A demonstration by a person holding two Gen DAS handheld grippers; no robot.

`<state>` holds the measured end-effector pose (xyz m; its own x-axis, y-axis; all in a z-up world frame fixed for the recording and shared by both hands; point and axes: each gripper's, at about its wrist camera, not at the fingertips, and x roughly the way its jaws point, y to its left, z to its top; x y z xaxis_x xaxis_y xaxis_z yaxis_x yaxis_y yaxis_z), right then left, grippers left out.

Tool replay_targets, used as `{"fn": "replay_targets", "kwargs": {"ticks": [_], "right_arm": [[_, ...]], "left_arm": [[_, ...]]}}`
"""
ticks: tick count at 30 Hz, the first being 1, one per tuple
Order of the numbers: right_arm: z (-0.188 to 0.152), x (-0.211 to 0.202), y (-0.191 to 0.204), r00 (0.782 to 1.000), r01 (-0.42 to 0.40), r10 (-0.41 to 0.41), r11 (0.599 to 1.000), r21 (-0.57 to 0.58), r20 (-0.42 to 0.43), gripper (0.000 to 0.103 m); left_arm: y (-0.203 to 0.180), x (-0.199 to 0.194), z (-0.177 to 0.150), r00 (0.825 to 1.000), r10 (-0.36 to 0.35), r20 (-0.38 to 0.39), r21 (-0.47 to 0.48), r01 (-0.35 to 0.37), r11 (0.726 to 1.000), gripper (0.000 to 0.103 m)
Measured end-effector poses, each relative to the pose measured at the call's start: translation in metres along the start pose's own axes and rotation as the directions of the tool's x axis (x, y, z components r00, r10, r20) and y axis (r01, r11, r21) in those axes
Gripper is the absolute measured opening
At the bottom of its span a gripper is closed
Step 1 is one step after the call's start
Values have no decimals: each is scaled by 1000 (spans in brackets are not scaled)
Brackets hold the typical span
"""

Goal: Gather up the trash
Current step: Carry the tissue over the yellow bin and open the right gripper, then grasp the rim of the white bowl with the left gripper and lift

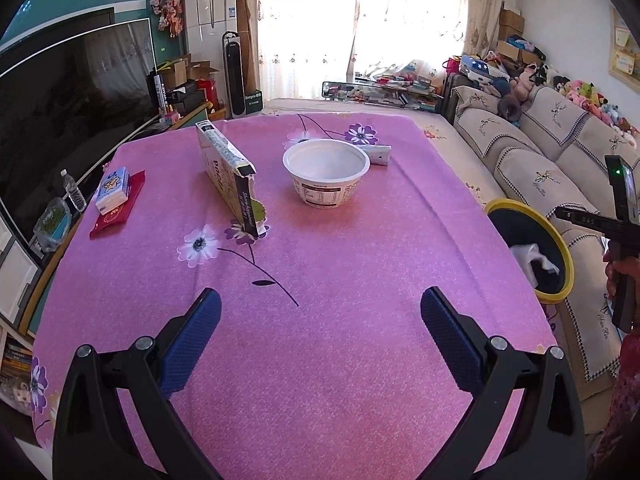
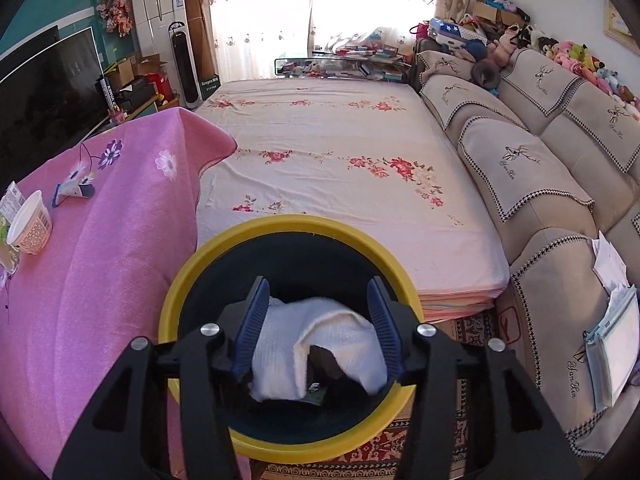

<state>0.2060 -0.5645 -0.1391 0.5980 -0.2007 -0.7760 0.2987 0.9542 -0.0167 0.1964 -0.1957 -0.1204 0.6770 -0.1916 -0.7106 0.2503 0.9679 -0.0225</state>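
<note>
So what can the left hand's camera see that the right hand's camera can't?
Only the left wrist view shows the tall box standing on the table, the tissue pack, the water bottle and the open left gripper.

Only the right wrist view shows the flowered bed sheet and the right gripper, jaws apart over the bin, white tissue between them.

Both show the yellow-rimmed bin, the white bowl, the pink tablecloth and the sofa.

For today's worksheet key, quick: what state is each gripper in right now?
Left gripper: jaws open, empty, above the pink tablecloth.
Right gripper: jaws open over the yellow-rimmed bin, white tissue between them, apparently released.
</note>
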Motion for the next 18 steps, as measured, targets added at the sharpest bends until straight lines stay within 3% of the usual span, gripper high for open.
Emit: {"fn": "replay_targets", "kwargs": {"ticks": [9,18], "right_arm": [[-10,-26,15,998,-34,36,999,-30,53,57],[-10,-31,36,996,-66,70,996,-63,59,58]], "left_arm": [[-14,12,10,1000,-24,-12,30,24,999,98],[-41,39,71,997,-62,44,128,56,990,98]]}}
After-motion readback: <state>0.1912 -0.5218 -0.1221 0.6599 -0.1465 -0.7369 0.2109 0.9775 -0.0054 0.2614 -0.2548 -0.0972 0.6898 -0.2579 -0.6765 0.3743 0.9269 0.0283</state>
